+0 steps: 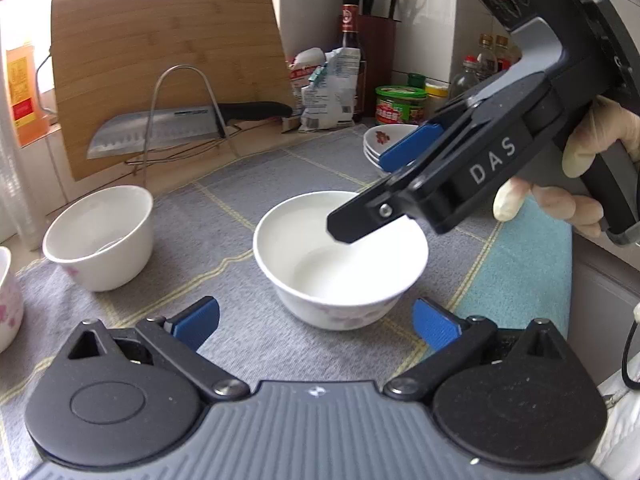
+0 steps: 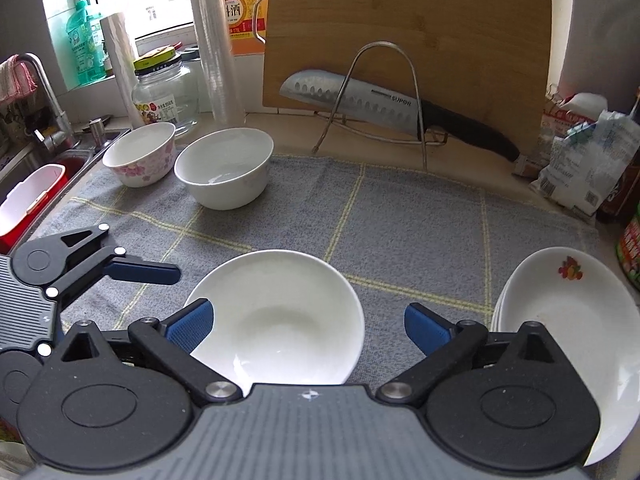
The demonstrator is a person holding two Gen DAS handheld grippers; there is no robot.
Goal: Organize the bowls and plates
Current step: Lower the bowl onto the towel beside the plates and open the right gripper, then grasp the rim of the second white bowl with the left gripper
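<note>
A kitchen bench (image 1: 248, 152) under a tiled wall carries a grey checked mat (image 1: 224, 240), the landmark here. In the left wrist view three bowls show: one white bowl (image 1: 340, 256) at the mat's middle, a second (image 1: 100, 236) towards the mat's left edge, and a flowered third (image 1: 8, 300) cut off at the frame's left. A stack of plates (image 1: 380, 142) sits at the mat's far right corner; three rims seem to show. Behind the mat stand one cutting board (image 1: 160, 60) and one knife (image 1: 168, 130) on a wire rack. The left gripper (image 1: 316, 320) has its jaws released, wide apart, with nothing between them, just short of the middle bowl. The right gripper (image 1: 384, 188), in a gloved hand (image 1: 580, 168), reaches over that bowl, jaws spread and not touching it.

In the right wrist view the same mat (image 2: 400, 220) lies before a window and sink (image 2: 48, 160). Again three bowls: one (image 2: 276, 316) at the mat's near edge, between the released jaws of the right gripper (image 2: 306, 328), apart from both pads; two more (image 2: 224, 168) (image 2: 140, 154) side by side at the mat's far left corner. The plate stack (image 2: 568, 312) is at the mat's right edge. The left gripper (image 2: 132, 272) enters from the mat's left, empty.
</note>
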